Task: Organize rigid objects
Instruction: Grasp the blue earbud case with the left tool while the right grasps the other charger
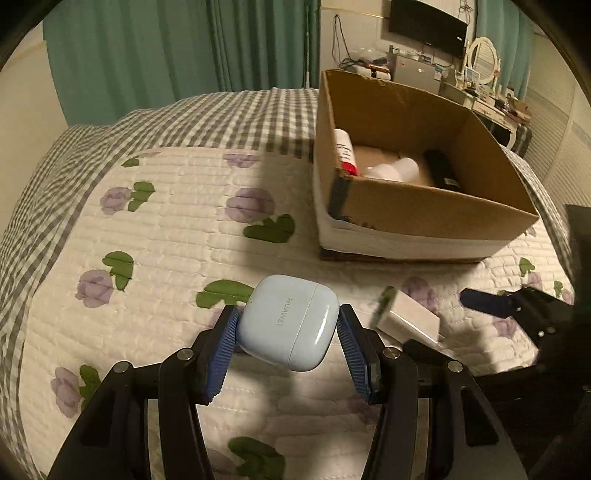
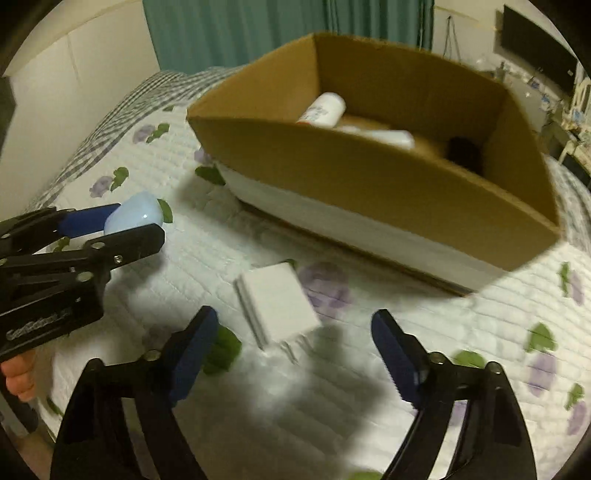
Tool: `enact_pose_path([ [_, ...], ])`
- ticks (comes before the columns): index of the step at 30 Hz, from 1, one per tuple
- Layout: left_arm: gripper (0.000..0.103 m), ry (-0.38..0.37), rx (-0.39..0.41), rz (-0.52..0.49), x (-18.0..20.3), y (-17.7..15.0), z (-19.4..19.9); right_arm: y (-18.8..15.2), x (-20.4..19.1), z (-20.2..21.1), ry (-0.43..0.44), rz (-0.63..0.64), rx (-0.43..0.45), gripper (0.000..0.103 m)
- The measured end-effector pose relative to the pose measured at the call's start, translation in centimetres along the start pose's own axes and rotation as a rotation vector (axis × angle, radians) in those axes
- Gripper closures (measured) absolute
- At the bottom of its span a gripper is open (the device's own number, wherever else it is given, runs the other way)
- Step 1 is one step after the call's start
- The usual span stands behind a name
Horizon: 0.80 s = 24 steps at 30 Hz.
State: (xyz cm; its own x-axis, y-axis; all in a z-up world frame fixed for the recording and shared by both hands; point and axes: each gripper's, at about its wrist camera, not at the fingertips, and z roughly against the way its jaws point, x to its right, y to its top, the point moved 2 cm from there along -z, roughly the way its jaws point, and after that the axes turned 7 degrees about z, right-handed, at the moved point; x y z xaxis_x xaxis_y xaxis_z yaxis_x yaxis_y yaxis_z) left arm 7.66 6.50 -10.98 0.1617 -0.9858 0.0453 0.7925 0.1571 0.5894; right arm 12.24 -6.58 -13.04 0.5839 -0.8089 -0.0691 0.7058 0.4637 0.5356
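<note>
1. Our left gripper (image 1: pixel 288 328) fingers clench the pale blue glossy plastic earbud case (image 1: pixel 290 325), lifted above the quilted bed (image 1: pixel 166 229); smooth, light, likely slippery.
2. Our right gripper (image 2: pixel 295 332) hangs released over the white plug charger (image 2: pixel 277 306); grip its flat sides.
3. Both suit the brown cardboard box (image 1: pixel 424 206).

— What sort of place are we looking at?

— A bedroom in a home. A bed is lying under a white quilted bedspread with purple flowers and green leaves (image 1: pixel 155 236), and a grey-and-white checked blanket (image 1: pixel 207 118) is showing beyond it.

— Anything else pointing that way?

— Long teal curtains (image 1: pixel 155 55) are hanging behind, a black flat television (image 1: pixel 428 26) is sitting on the wall, and a white oval-mirrored dressing table (image 1: pixel 484 59) is standing nearby.
</note>
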Motion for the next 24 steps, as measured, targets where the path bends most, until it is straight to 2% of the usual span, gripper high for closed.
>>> enact_pose_path([
  [3, 0.048, -0.011, -0.007, 0.018, -0.5, 0.1, -0.3, 0.4, -0.1, -1.5, 0.017, -0.015, -0.017, 0.029],
  [11, 0.048, -0.025, -0.022, 0.034, -0.9, 0.1, -0.9, 0.8, -0.5, -3.6, -0.003, -0.008, -0.071, 0.034],
  [12, 0.048, -0.025, -0.023, 0.031, -0.8, 0.1, -0.9, 0.9, -0.6, -3.6, -0.005, -0.006, -0.070, 0.042],
  [13, 0.048, -0.026, -0.022, 0.030, -0.7, 0.0, -0.9, 0.9, -0.7, -3.5, 0.000, -0.005, -0.069, 0.047],
  [19, 0.048, -0.030, -0.013, 0.014, -0.2, -0.1, -0.3, 0.5, -1.2, -2.0, -0.047, -0.001, -0.044, 0.058],
  [24, 0.048, -0.037, 0.000, 0.001, 0.4, -0.2, 0.7, -0.1, -0.8, 0.5, -0.084, -0.012, -0.008, 0.060],
])
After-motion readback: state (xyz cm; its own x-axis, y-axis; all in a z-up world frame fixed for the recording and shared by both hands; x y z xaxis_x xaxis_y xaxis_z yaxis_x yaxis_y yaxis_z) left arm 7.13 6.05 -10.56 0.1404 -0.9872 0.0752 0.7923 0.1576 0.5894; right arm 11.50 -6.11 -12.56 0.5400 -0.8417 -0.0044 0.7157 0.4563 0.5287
